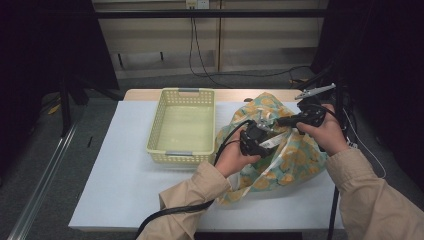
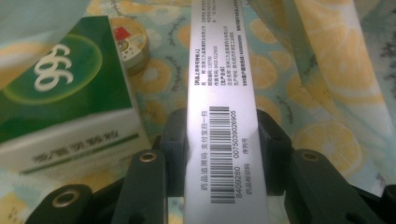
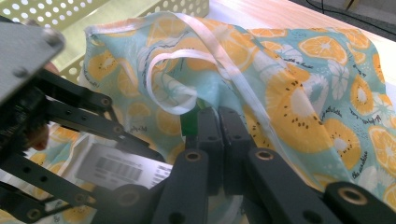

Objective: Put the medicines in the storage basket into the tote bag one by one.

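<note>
- Your left gripper [image 2: 226, 140] is clamped on a white barcoded box [image 2: 223, 93], held inside the fruit-print bag [image 1: 280, 145].
- Your right gripper [image 3: 218, 122] is pinched closed on the bag's edge, holding it up.
- In the bag: a green box [image 2: 60, 88] and a round tin [image 2: 133, 44].
- The yellow basket [image 1: 182, 125] sits beside the bag on the surface [image 1: 115, 175].

Both my forearms come in from the bottom, elbows bent, sleeves angled toward each other. My left hand [image 1: 231, 157] holds the left tongs [image 1: 256, 140], pointed forward and a bit right, jaws clamped tight from both sides. My right hand [image 1: 327, 132] sits higher and further out, right tongs [image 1: 280, 121] pointing left, jaws pressed together, pinching.
</note>
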A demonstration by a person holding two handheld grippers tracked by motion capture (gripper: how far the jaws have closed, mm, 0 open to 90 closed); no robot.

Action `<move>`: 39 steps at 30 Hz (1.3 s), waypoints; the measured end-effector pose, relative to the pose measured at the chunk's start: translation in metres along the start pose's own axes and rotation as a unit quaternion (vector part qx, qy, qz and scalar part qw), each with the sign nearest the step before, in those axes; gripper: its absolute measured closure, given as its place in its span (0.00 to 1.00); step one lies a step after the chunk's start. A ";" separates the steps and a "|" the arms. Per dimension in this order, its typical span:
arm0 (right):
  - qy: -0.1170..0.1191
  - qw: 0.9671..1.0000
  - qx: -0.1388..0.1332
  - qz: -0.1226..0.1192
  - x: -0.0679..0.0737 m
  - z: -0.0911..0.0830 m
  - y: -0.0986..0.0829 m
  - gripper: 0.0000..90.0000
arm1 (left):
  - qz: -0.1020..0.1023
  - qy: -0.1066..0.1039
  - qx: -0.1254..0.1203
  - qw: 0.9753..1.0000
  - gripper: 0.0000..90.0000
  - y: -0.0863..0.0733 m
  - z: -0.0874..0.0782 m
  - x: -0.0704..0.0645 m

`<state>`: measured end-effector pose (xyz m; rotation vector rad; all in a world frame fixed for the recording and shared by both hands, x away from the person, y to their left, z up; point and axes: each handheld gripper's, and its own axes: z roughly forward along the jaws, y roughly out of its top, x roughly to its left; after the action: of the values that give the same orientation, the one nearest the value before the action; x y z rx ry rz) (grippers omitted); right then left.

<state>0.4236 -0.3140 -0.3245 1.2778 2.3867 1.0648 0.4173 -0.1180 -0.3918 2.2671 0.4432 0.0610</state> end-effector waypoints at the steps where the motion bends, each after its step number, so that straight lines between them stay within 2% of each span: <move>1: 0.000 1.000 0.001 0.001 0.000 0.000 0.000 0.99 | 0.000 -0.001 0.001 1.000 0.69 0.001 0.002 0.000; 6: 0.000 1.000 0.000 0.002 -0.002 0.000 0.000 0.99 | -0.007 -0.010 -0.009 1.000 0.69 0.005 0.015 0.001; 7: 0.000 1.000 -0.001 0.002 -0.002 0.001 0.000 0.99 | -0.002 -0.011 -0.014 1.000 0.69 0.005 0.018 0.001; 9: 0.000 1.000 0.000 0.003 -0.002 0.001 0.000 0.99 | -0.008 -0.020 -0.028 0.999 0.68 0.006 0.022 0.002; 10: -0.002 1.000 0.001 0.003 -0.002 0.001 -0.001 0.99 | -0.018 -0.023 -0.036 0.999 0.64 0.006 0.024 0.002; 12: -0.002 1.000 0.000 0.004 -0.002 0.001 -0.001 0.99 | -0.020 -0.020 -0.030 0.999 0.42 0.006 0.026 0.003; 13: -0.002 1.000 0.000 0.004 -0.002 0.001 -0.002 0.99 | -0.019 -0.016 -0.027 0.999 0.38 0.005 0.024 0.004; 16: -0.003 1.000 0.001 0.004 -0.004 0.001 -0.004 0.99 | -0.039 -0.011 -0.027 0.999 0.26 0.001 0.016 0.007; 20: -0.002 1.000 -0.001 0.008 -0.003 0.003 -0.006 0.99 | -0.035 -0.003 -0.024 0.999 0.19 -0.006 -0.005 0.009; 24: -0.002 1.000 0.001 0.005 -0.001 0.005 -0.006 0.99 | -0.033 0.013 -0.024 0.999 0.17 -0.015 -0.029 0.009; 26: -0.001 1.000 0.002 0.004 0.000 0.006 -0.006 0.99 | -0.035 0.017 -0.030 0.999 0.16 -0.021 -0.039 0.009; 28: 0.000 1.000 0.003 0.001 0.001 0.006 -0.006 0.99 | -0.033 0.021 -0.025 0.999 0.16 -0.029 -0.047 0.009; 32: 0.001 1.000 0.004 0.003 0.002 0.008 -0.008 0.99 | -0.036 0.024 -0.012 0.999 0.15 -0.045 -0.054 0.006; 36: 0.002 1.000 0.006 0.003 0.003 0.011 -0.010 0.99 | -0.045 0.021 -0.011 0.999 0.15 -0.057 -0.060 0.000; 39: 0.002 1.000 0.008 0.004 0.004 0.012 -0.010 0.99 | -0.037 0.018 -0.011 0.999 0.15 -0.063 -0.064 -0.007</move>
<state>0.4211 -0.3090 -0.3394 1.2915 2.3998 1.0544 0.3798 -0.0360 -0.3937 2.2298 0.5430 0.0693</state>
